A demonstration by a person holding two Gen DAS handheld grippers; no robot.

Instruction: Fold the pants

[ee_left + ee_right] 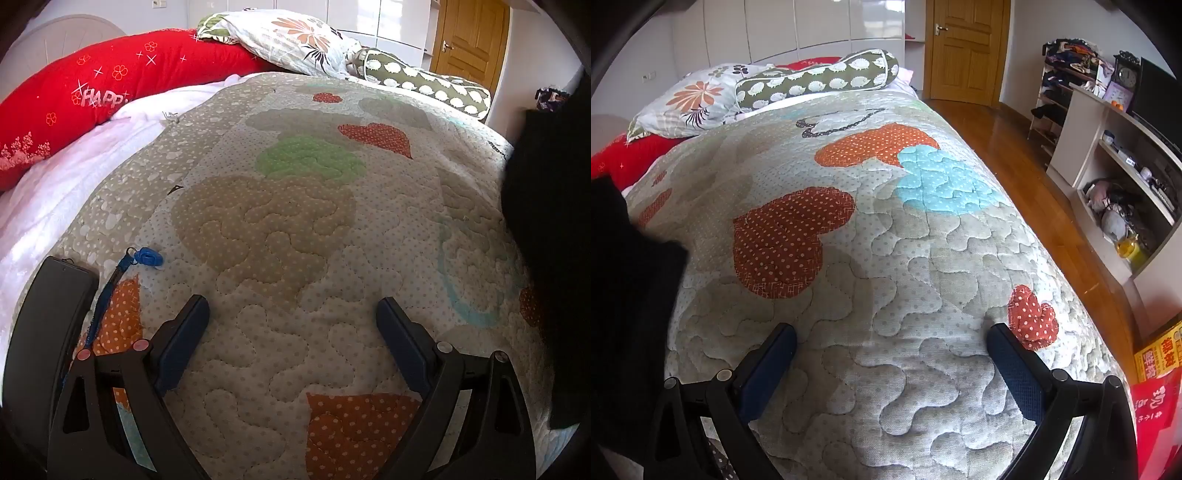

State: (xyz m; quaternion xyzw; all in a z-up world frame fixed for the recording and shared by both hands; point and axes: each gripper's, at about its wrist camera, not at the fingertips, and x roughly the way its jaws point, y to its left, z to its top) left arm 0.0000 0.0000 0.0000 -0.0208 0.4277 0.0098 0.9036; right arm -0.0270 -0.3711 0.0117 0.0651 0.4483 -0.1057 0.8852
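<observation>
The pants (546, 240) are lying as a dark, almost featureless mass on the quilt (295, 258) that is covering the bed, and they are sitting between the two grippers; in the left wrist view they are filling the right edge of the picture, and in the right wrist view the same black cloth (628, 295) is filling the left edge; so from the left gripper (293, 314) the pants are lying off to its right, and from the right gripper (892, 341) they are lying off to its left; neither gripper is pointing at them, both are tilting down toward bare quilt, with the pillows at the far end beyond it; the jaws of both are standing spread wide with nothing between them, only the quilted hearts showing through the gap; the dark cloth is appearing to run lengthwise along the bed, from the near edge of the quilt toward the pillows, though its ends and its waistband are too dark and too cropped to tell apart; which hand is nearer is hard to judge, since the pants are reaching about equally far into each view; I am judging that folding has not begun and that the coming move is calling for both grippers to swing inward toward the pants; a blue clip (147, 256) on a cord is lying on the quilt at the far side of the left gripper from the pants.
</observation>
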